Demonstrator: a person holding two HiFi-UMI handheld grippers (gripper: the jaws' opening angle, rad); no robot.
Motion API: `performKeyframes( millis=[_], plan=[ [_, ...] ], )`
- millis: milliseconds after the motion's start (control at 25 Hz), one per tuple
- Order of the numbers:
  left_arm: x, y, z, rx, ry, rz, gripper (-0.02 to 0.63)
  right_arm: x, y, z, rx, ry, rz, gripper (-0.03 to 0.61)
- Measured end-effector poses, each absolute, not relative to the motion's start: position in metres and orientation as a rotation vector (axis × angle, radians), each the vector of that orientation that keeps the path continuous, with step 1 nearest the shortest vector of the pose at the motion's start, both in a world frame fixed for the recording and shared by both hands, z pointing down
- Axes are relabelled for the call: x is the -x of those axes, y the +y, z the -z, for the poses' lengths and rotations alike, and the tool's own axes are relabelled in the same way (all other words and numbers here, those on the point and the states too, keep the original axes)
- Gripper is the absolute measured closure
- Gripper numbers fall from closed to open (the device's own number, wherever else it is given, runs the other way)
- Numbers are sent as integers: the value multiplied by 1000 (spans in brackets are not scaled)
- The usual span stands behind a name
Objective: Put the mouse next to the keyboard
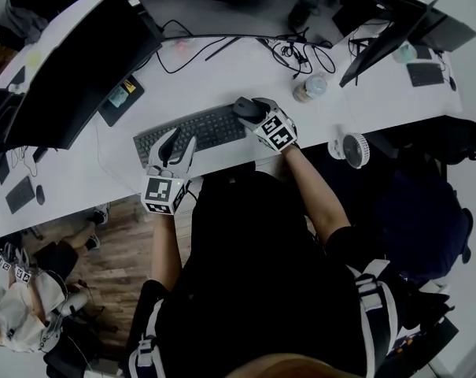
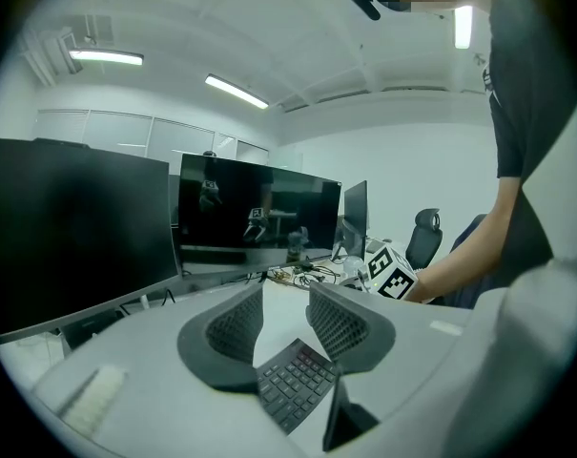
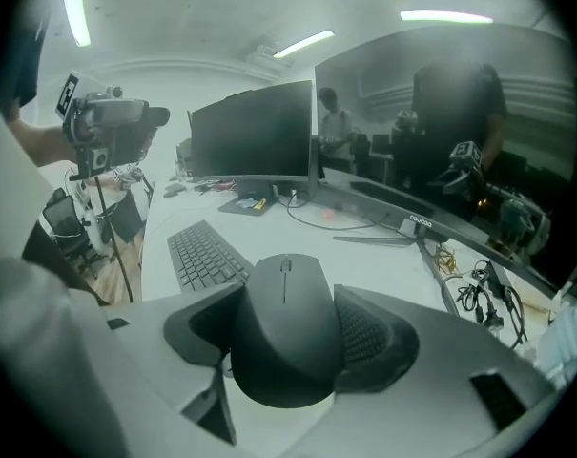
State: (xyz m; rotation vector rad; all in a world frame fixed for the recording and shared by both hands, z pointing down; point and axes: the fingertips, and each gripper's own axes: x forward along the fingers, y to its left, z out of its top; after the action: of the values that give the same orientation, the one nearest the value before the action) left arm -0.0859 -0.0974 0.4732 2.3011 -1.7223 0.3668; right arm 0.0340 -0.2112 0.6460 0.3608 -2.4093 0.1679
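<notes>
A dark grey mouse (image 3: 286, 322) sits between the jaws of my right gripper (image 3: 290, 299), whose pads press on both its sides. In the head view the mouse (image 1: 246, 107) and the right gripper (image 1: 253, 116) are at the right end of the black keyboard (image 1: 198, 130). I cannot tell whether the mouse rests on the desk or hangs just above it. My left gripper (image 1: 182, 142) hovers over the keyboard's front left part, open with nothing between its fingers. The keyboard (image 2: 293, 382) shows below the left gripper (image 2: 285, 305) in the left gripper view.
A wide curved monitor (image 1: 72, 69) stands behind the keyboard on the white desk (image 1: 222, 69). Tangled cables (image 1: 297, 53) and a cup (image 1: 310, 87) lie back right, a small white fan (image 1: 353, 148) sits at the desk's front edge, and a dark pad (image 1: 119, 99) lies at left.
</notes>
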Motion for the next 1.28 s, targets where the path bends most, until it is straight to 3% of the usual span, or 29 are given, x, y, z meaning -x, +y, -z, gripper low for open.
performKeyframes(
  millis=[600,1280],
  plan=[
    [50,-94,-482,-2228,-1740,-477,462,-71,-213,-694,-372,-2406,-300,285],
    [64,-92,-496,-2203,-1690,-519,462,-79,-224,-737,-667,-2212,-456,285]
  ],
)
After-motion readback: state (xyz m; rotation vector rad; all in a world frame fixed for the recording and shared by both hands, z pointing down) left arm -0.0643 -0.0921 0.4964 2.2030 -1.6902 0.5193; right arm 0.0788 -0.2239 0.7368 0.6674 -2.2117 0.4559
